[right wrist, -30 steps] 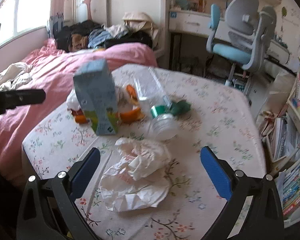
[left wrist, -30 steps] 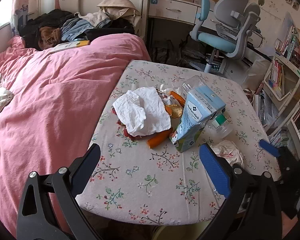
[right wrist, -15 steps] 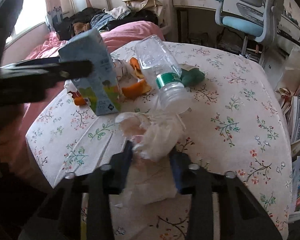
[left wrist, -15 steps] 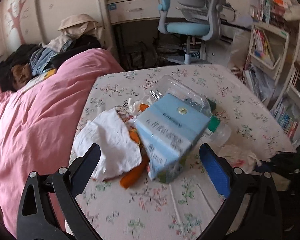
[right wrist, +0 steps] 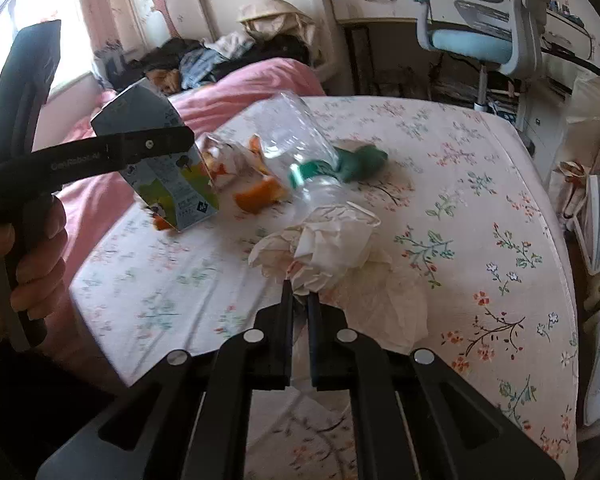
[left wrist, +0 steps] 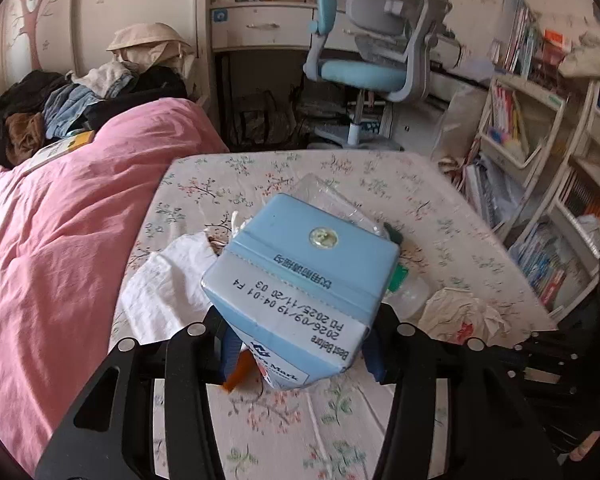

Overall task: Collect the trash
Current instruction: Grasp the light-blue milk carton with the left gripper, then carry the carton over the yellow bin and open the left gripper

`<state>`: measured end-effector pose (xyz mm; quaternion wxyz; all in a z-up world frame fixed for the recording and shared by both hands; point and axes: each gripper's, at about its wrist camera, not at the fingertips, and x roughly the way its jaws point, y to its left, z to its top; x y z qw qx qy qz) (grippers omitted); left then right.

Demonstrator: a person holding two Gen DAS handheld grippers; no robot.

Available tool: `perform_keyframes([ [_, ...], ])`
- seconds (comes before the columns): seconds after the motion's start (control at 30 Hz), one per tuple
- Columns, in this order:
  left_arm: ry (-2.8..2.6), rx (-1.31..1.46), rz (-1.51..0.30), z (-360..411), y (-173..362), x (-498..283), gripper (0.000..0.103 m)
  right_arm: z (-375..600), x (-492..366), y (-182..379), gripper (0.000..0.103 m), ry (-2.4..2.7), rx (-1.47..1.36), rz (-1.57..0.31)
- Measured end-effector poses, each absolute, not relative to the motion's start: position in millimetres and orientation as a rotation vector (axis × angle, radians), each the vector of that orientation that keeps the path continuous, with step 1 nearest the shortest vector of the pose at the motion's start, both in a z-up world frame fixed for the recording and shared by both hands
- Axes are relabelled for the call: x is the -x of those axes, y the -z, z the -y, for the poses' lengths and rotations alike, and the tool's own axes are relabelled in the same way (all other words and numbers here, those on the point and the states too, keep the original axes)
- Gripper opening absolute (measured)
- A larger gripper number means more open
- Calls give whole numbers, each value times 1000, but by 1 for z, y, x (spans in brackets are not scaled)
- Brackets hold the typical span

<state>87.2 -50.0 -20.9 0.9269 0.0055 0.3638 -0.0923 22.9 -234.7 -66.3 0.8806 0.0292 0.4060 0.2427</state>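
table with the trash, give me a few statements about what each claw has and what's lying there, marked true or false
1. The left claw has the blue carton between its closing jaws. True.
2. The right claw is wide open above the table. False: it is shut on crumpled white paper.
3. The clear plastic bottle lies on its side. True.
4. The bottle's label band is red. False: it is green.
5. Orange peel lies near the bottle. True.
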Motion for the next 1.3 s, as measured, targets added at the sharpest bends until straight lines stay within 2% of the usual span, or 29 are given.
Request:
perform_keyframes([
  [0.23, 203, 84, -748, 25, 4, -29, 47, 216, 28, 56, 7, -643, -6, -855],
  [0.5, 201, 125, -824, 22, 24, 49, 47, 172, 118, 102, 8, -801, 235, -1088],
  [0.57, 201, 133, -862, 24, 35, 65, 47, 174, 127, 102, 25, -760, 253, -1086],
  [0.6, 197, 138, -881, 25, 41, 70, 47, 182, 129, 92, 51, -713, 227, -1040],
  [0.63, 192, 150, -909, 25, 48, 75, 47, 188, 130, 84, 66, -684, 201, -1002],
  [0.77, 190, 175, -1046, 28, 78, 83, 47, 224, 132, 47, 69, -535, 76, -833],
  [0.83, 220, 128, -1159, 41, 100, 86, 47, 235, 132, 35, 75, -499, 25, -773],
  [0.93, 258, 22, -1240, 62, 112, 89, 54, 245, 125, 14, 78, -466, 5, -693],
  [1.0, 270, -39, -1205, 73, 106, 94, 68, 246, 120, 5, 84, -446, 13, -636],
  [1.07, 279, -59, -1153, 77, 96, 98, 75, 251, 114, -8, 89, -428, 20, -575],
  [1.3, 199, -3, -958, 57, 52, 88, 81, 264, 72, -16, 90, -385, -31, -483],
])
